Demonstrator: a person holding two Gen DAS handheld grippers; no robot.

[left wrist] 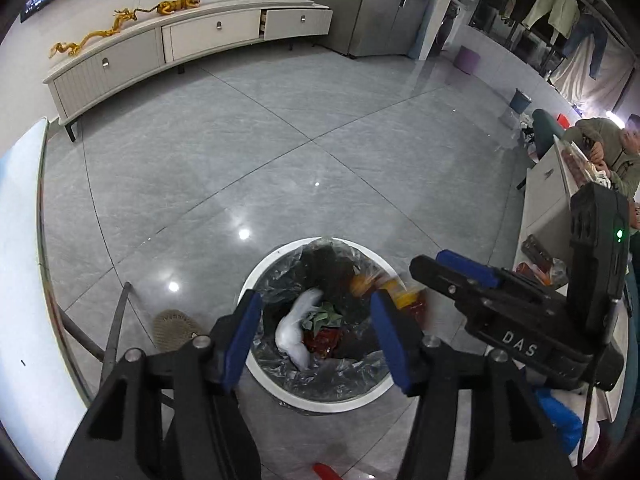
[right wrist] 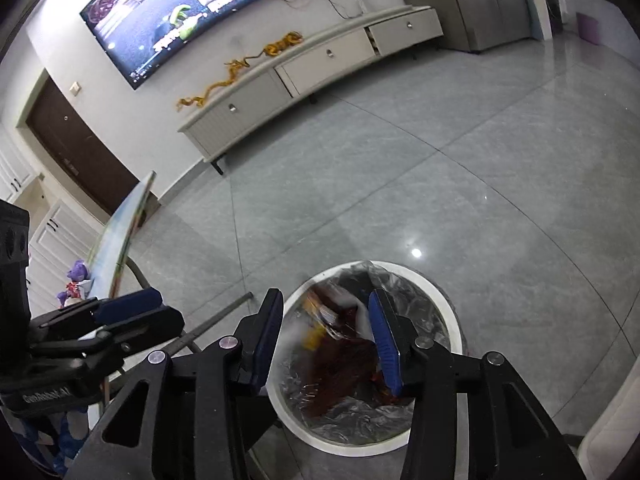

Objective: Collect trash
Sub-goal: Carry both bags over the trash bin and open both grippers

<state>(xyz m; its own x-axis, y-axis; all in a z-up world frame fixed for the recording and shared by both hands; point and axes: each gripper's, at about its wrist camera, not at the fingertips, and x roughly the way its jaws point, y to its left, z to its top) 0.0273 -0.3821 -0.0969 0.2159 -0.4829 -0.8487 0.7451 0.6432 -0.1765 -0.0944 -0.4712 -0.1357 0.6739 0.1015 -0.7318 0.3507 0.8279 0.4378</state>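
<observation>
A round white-rimmed trash bin [left wrist: 256, 276] with a clear liner stands on the grey tile floor, seen also in the right wrist view [right wrist: 448, 304]. It holds a white bag [left wrist: 296, 328], green scraps and red wrappers. My left gripper [left wrist: 316, 340] is open and empty above the bin. My right gripper [right wrist: 326, 340] is open above the bin; a blurred red and orange snack wrapper [right wrist: 340, 344] is falling between its fingers, seen at the bin's right edge in the left wrist view [left wrist: 404, 296]. The right gripper also shows in the left wrist view [left wrist: 452, 272].
A metal-legged table edge [left wrist: 24, 240] is at the left, with a woven mat [left wrist: 176, 328] under it. A white TV cabinet [left wrist: 180, 40] lines the far wall. A white table [left wrist: 548, 196] with a seated person [left wrist: 612, 152] is at the right.
</observation>
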